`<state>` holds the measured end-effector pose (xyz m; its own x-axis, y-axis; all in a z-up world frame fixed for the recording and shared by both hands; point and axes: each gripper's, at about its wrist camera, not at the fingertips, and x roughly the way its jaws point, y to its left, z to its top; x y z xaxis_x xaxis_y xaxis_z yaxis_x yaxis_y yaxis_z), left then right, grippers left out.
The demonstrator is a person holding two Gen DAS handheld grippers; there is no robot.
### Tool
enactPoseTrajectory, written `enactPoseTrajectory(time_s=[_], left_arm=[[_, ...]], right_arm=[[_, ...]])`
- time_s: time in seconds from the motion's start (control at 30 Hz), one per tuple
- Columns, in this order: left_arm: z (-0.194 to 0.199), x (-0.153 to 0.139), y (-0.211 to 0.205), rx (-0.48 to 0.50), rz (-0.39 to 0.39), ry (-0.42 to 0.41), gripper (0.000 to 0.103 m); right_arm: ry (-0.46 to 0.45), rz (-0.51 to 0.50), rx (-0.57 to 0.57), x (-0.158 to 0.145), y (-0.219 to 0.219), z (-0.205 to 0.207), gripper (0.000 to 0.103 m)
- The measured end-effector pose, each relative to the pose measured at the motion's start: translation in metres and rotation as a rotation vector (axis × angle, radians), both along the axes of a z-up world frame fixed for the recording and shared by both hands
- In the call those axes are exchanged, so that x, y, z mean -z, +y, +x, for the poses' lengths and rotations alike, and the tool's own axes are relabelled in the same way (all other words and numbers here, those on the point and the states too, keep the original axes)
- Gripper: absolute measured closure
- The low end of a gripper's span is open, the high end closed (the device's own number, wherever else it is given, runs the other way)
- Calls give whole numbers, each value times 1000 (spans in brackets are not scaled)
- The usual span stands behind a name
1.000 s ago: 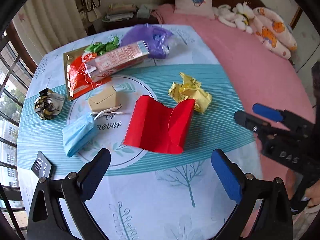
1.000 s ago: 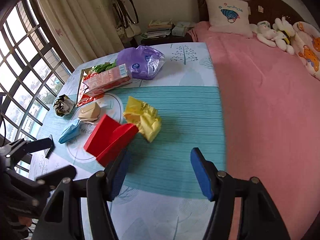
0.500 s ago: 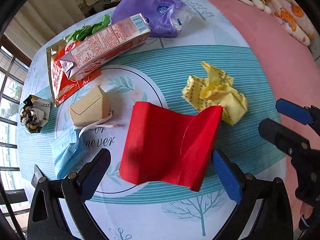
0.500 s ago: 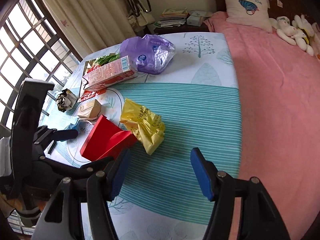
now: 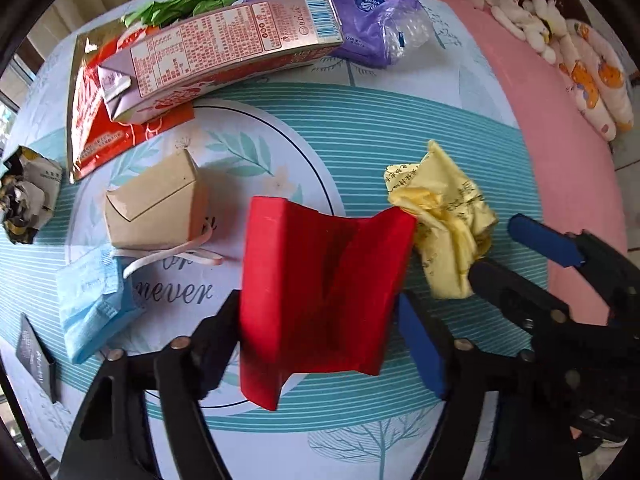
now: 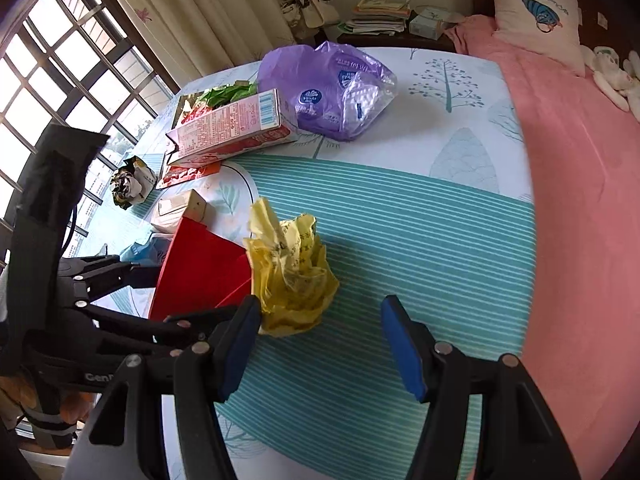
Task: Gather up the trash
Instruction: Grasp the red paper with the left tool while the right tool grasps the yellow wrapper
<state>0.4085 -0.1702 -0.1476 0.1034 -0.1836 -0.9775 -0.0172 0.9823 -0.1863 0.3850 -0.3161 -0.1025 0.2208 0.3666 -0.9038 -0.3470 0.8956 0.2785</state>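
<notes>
Left tool (image 5: 320, 332) closing around bent red cardboard piece (image 5: 320, 288) on printed teal-striped worktop (image 5: 400, 128), pads beside its edges, contact unclear. Right tool (image 6: 320, 344) spread wide, just beside crumpled yellow plastic wrapper (image 6: 292, 280), touching red piece.

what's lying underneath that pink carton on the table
The pink carton rests on a flat red and gold foil packet, with green wrappers behind it. Whatever else lies beneath the carton is covered.
</notes>
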Motion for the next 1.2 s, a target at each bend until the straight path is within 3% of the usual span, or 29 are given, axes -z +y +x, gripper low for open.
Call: enactPoseTrajectory(time_s=[0.07, 0.13, 0.17, 0.23, 0.33, 0.53, 0.6, 0.7, 0.83, 1.2], left_arm=[[1, 1, 3, -16, -27, 5, 40], [1, 0, 5, -22, -59, 5, 50], [2, 0, 5, -20, -84, 9, 61], [1, -1, 6, -29, -94, 9, 68], [3, -1, 6, -43, -96, 15, 69], [-4, -5, 6, -42, -91, 8, 70], [-6, -6, 6, -36, -80, -1, 81], [-9, -16, 4, -39, -84, -14, 89], [-21, -28, 6, -44, -81, -33, 92], [-87, -81, 31, -13, -98, -129, 92]], right_arm=[[9, 9, -1, 2, 2, 3, 41], [24, 21, 3, 3, 3, 6, 41], [39, 37, 8, 4, 3, 7, 41], [56, 54, 18, 6, 3, 11, 41], [77, 70, 27, 12, 4, 15, 47], [110, 129, 32, 17, 7, 17, 73], [97, 124, 25, 12, 10, 15, 78], [92, 119, 25, 7, 9, 9, 80], [85, 127, 28, -3, 7, -3, 80], [31, 137, 51, -42, 20, -68, 81]])
